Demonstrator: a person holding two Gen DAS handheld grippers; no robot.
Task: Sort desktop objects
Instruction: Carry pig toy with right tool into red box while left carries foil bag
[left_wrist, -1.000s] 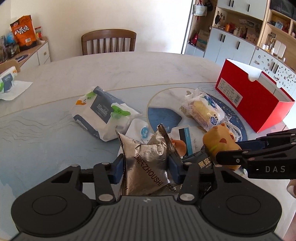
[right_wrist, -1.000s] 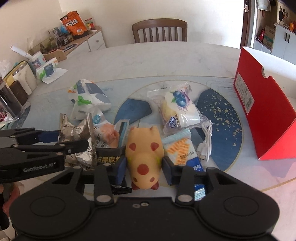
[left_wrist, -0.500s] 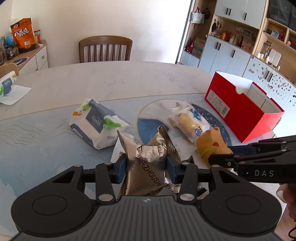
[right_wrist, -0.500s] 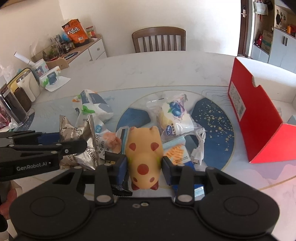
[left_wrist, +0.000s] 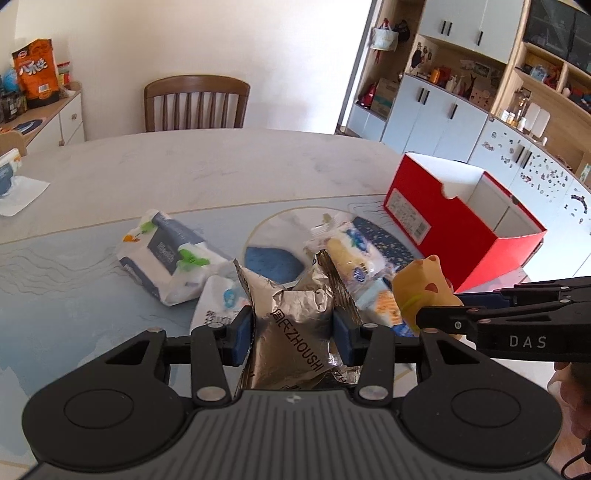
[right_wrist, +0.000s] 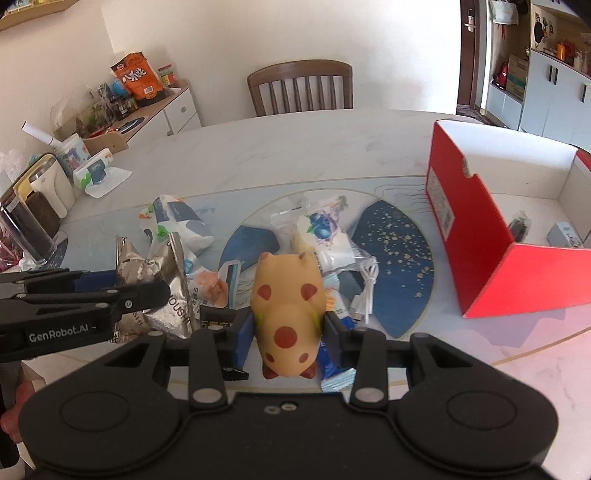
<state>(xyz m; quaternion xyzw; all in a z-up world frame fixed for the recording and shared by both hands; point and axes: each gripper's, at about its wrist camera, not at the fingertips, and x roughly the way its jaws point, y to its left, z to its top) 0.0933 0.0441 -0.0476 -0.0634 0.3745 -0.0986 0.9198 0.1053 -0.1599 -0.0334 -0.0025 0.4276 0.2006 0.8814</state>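
Left hand-held gripper (left_wrist: 293, 328) is clamped on a crumpled silver foil snack bag (left_wrist: 295, 332), blue pads pressing both sides, bag lifted above the desk (left_wrist: 184, 173). Right hand-held gripper (right_wrist: 288, 328) grips a yellow spotted pig toy (right_wrist: 286, 295) w/ red dots, pads squeezing its flanks, also held up off the pile.

Below, on the desk's blue round mat: white wet-wipes pack (left_wrist: 166, 254) to the left, clear-wrapped bread w/ blueberry print (right_wrist: 325, 232) in the middle, white USB cable (right_wrist: 365, 280) just beside it, small blue snack packets (right_wrist: 332, 354) under the toy. Open red box (right_wrist: 480, 236) stands on the right, well apart from the pile; a few small items lie inside, too small to tell. Wooden chair (left_wrist: 195, 103) at the far edge.
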